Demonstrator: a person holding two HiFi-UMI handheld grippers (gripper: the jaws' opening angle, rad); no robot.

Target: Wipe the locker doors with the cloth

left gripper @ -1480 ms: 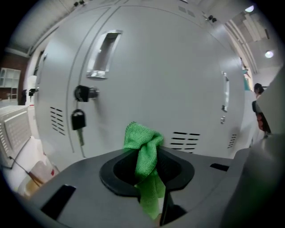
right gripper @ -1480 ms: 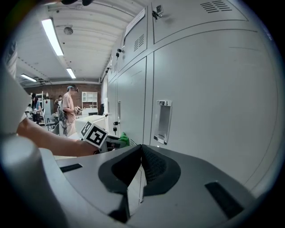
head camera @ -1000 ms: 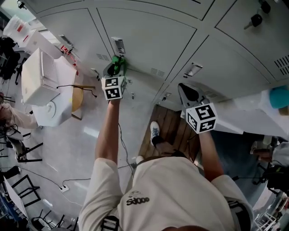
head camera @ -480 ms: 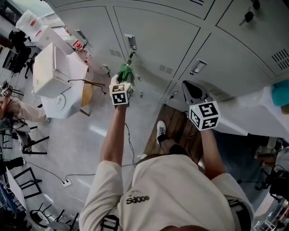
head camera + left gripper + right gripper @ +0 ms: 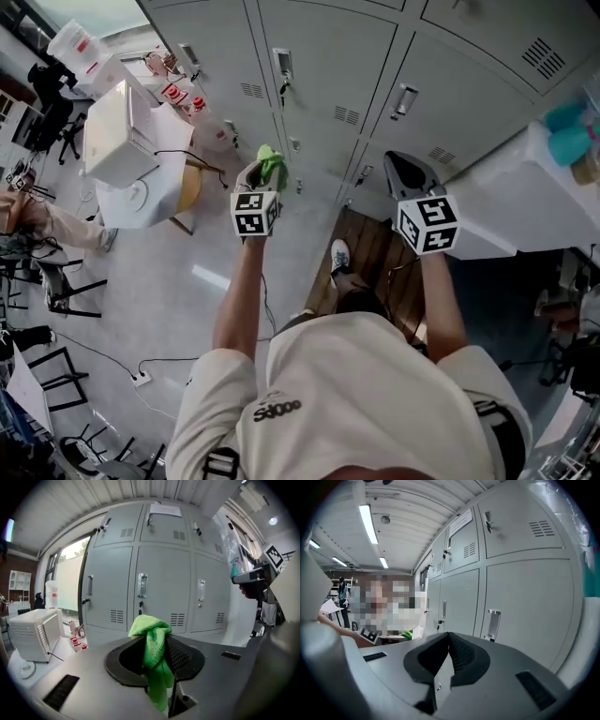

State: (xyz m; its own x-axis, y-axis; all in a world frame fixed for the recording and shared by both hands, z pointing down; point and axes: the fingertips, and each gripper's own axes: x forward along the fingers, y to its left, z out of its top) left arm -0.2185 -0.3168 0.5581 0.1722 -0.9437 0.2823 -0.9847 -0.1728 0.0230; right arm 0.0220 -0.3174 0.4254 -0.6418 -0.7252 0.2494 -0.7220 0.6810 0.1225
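Note:
The grey locker doors point(image 5: 328, 56) fill the top of the head view. My left gripper point(image 5: 262, 172) is shut on a green cloth point(image 5: 272, 164) and hangs a little way off the lower doors, below a handle point(image 5: 283, 64). In the left gripper view the cloth point(image 5: 152, 641) bunches up between the jaws of the left gripper point(image 5: 157, 644), and the doors point(image 5: 161, 588) stand some distance ahead. My right gripper point(image 5: 405, 171) is shut with nothing in it, beside the right-hand doors. In its own view the right gripper point(image 5: 449, 637) has its pads pressed together near a door point(image 5: 525, 597).
A white appliance point(image 5: 117, 131) sits on a white table at the left, with chairs and floor cables beyond. A seated person point(image 5: 37, 225) is at the far left. Wooden boards point(image 5: 361, 258) lie at the lockers' foot. A white counter point(image 5: 525, 206) with teal bottles point(image 5: 567, 117) stands right.
The left gripper with the cloth has drawn away from the locker handle, down and back from the door. The right gripper has barely shifted. The head view has tilted.

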